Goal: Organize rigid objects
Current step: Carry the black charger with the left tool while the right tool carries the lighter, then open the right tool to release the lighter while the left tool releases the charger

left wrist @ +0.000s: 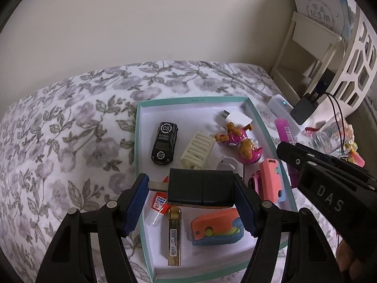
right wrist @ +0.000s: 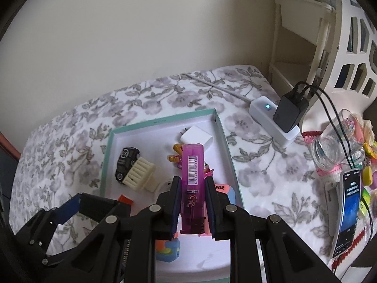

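The left gripper (left wrist: 193, 202) is closed on a black block (left wrist: 201, 187), held crosswise between its two blue pads (left wrist: 135, 202). A metal plug sticks out of the block's left end, so it may be a charger or a USB device; I cannot tell which. The block hangs over the near part of the teal-rimmed box (left wrist: 137, 141), which lies on the flowered bedcover (left wrist: 59, 129).

Under the block, several things are partly hidden: a small white tube with a red cap (left wrist: 157, 210), a gold lighter (left wrist: 174, 238) and an orange and blue toy (left wrist: 216, 226). Ahead of this gripper, inside the box, lie a black toy car (left wrist: 165, 142), a cream comb-like piece (left wrist: 198, 152), a pink figure toy (left wrist: 242, 141) and a white adapter (left wrist: 238, 118). A pink case (left wrist: 271, 179) stands to the right, half covered by the gripper's right finger.

The right gripper (right wrist: 193, 210) grips a purple lighter (right wrist: 193, 186) upright between its fingers, with the barcode label facing the camera. The lighter's lower end is cut off behind the fingers. It is above the box's right side and hides most of the pink figure.

Further right, outside the box, are a white power strip (right wrist: 266, 115) with a black charger (right wrist: 291, 112), a glass jar (right wrist: 334, 146) and a phone (right wrist: 348, 212), whose screen text is too small to read.
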A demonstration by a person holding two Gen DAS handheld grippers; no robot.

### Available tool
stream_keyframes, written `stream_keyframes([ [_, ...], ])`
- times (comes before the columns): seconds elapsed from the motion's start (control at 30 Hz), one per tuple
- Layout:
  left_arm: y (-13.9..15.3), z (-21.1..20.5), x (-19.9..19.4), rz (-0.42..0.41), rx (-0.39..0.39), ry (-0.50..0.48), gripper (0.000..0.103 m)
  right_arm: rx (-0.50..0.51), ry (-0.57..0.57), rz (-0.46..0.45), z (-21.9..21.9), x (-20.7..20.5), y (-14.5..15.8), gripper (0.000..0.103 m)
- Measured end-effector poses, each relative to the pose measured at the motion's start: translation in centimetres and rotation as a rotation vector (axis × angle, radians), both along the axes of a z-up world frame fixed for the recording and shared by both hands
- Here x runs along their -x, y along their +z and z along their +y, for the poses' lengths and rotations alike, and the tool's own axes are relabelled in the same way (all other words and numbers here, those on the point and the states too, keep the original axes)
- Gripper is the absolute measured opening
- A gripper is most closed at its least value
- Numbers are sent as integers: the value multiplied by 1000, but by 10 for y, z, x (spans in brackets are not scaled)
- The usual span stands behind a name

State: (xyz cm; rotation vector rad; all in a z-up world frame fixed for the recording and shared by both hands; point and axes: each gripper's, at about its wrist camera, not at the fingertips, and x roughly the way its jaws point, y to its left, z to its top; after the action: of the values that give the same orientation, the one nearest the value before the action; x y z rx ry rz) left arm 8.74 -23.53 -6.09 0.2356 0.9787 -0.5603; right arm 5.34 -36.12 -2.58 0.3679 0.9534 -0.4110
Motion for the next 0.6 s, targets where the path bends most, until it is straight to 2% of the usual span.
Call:
stream_keyframes([
  [0.6, -24, -16, -2, 12, -77, -28, 71, -66, -1, 96, -9, -7, -42, 21],
])
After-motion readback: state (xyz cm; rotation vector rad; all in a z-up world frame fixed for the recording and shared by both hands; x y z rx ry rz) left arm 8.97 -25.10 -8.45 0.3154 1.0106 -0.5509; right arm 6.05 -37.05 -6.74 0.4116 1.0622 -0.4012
